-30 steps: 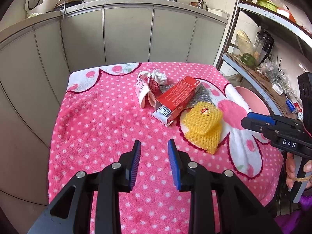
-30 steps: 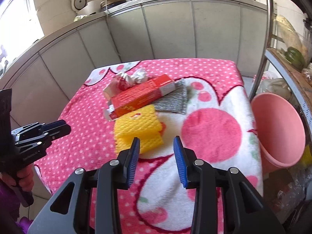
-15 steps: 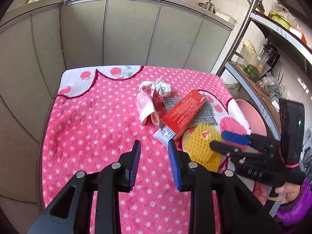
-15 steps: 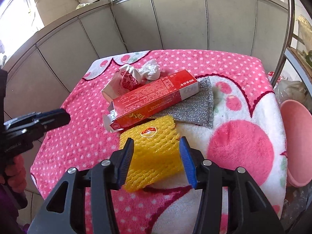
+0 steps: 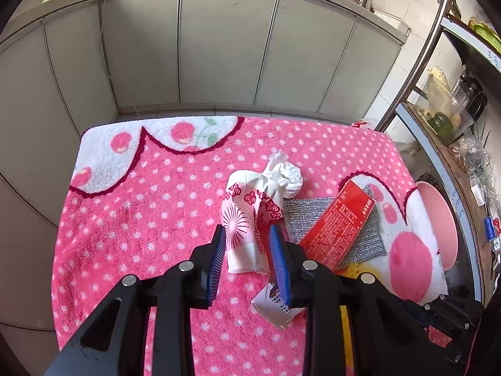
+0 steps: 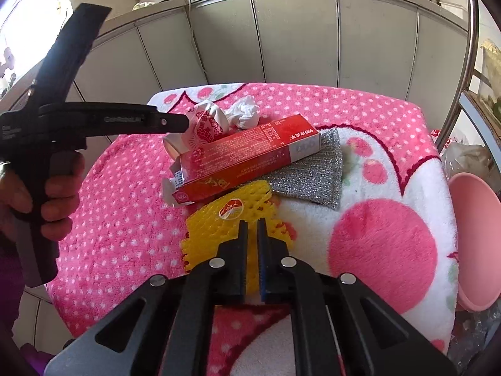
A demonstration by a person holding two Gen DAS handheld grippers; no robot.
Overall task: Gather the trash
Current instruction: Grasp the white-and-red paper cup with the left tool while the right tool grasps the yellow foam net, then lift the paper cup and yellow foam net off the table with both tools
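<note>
Your trash lies clustered on the pink blanket. The red carton overlaps the yellow foam net. Your right gripper has just been closing and pinches that net; lifting may drag the carton. Your left gripper stands half open around the crumpled paper cup, pads apart.

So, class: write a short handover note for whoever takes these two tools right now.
Right tool: has just closed on the yellow foam net, still on the table.
Left tool: open, astride the patterned paper cup.
Red box lies on the grey scouring cloth, tissue wad behind it.
Pink bin at the right edge.
Done: nothing visibly binned.
Left: everything.
</note>
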